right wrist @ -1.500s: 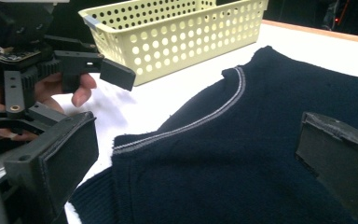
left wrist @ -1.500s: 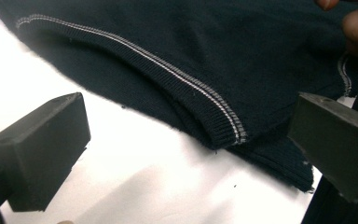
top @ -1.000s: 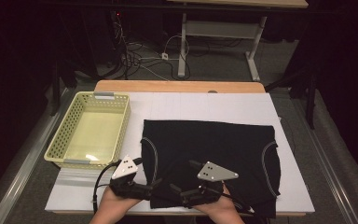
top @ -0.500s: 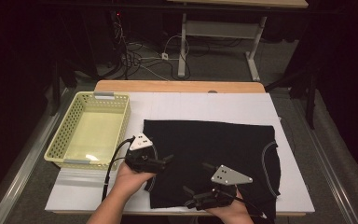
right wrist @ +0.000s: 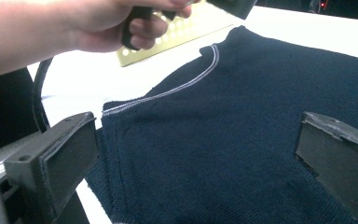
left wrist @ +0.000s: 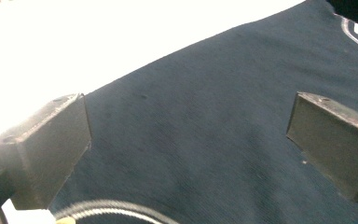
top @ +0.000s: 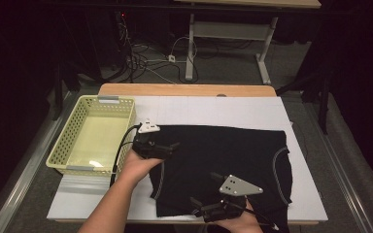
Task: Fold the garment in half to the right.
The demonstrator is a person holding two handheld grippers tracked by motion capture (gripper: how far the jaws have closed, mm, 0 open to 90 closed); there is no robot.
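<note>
A dim room with cables on the floor and a second desk behind frames the white worktop (top: 233,114), whose far edge is bare wood. On it lies one dark garment (top: 223,160), folded roughly in half, with pale stitching along its seams; one yellow perforated basket (top: 75,136) stands just left of it.

The left claw (top: 172,146) hovers over the garment's upper left corner, pointing right, jaws spread wide with nothing between them; in the left gripper view only dark knit lies beneath the two pads and the bright worktop lies beyond the left pad. The right claw (top: 196,206) sits low at the garment's near edge, pointing left, jaws likewise spread and empty; in the right gripper view a stitched hem (right wrist: 168,91) runs ahead of its left jaw, and the left hand (right wrist: 121,23) is farther off, above it.

The step in hand looks like taking hold of the cloth for another fold. To do it well, each claw should probably drop until one jaw slides under the edge nearest it, then close on all the layers together, not on the top one alone. Both grips should sit near corners so the cloth lifts evenly and does not sag in the middle.

Count: one garment, one basket, two claws, two hands.
</note>
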